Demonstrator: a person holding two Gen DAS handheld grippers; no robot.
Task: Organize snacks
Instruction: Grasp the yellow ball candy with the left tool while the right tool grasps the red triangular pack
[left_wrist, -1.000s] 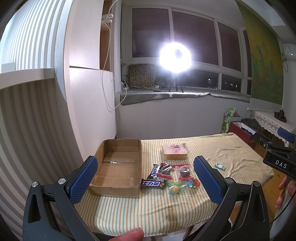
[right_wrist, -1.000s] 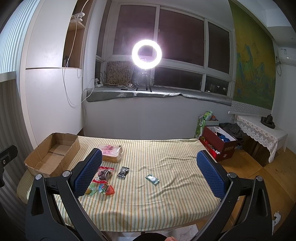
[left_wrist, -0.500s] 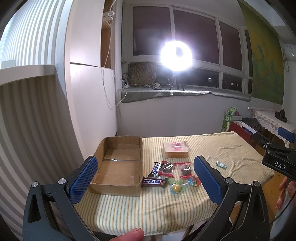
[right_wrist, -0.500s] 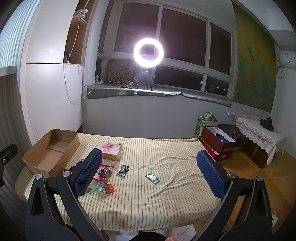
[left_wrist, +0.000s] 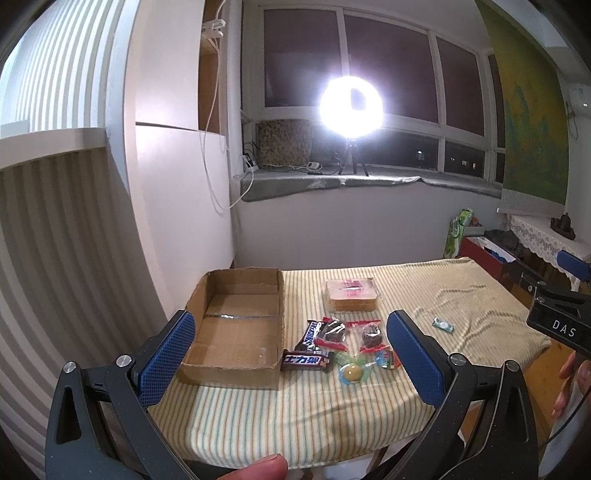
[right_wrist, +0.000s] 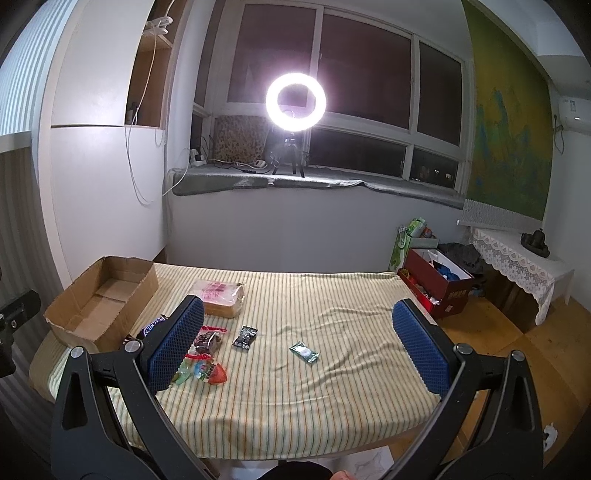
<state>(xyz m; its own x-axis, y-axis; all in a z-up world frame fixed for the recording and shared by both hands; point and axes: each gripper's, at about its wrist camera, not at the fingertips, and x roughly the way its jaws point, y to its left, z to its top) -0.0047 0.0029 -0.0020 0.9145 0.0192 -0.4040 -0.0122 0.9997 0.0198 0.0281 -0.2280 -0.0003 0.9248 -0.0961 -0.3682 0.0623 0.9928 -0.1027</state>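
An empty cardboard box (left_wrist: 236, 325) (right_wrist: 101, 301) sits at the table's left end. Right of it lies a cluster of snacks: two Snickers bars (left_wrist: 307, 361), red-edged packets (left_wrist: 334, 330), a yellow-green candy (left_wrist: 352, 373) and a wrapped bread pack (left_wrist: 351, 293) (right_wrist: 221, 297). A small black packet (right_wrist: 244, 336) and a green packet (right_wrist: 303, 352) (left_wrist: 442, 325) lie apart to the right. My left gripper (left_wrist: 291, 350) hangs open before the table's near edge, nothing between its fingers. My right gripper (right_wrist: 299, 349) is open too, held short of the table.
The table wears a striped cloth (right_wrist: 332, 387). A bright ring light (right_wrist: 295, 101) stands on the windowsill behind. A red box (right_wrist: 437, 284) and bags sit on the floor at right, beside a lace-covered side table (right_wrist: 517, 254). A wall panel (left_wrist: 74, 258) runs close along the left.
Both cameras have shifted slightly, and the table and snacks sit a little differently in view. The snacks and box have not moved. Both grippers stay open.
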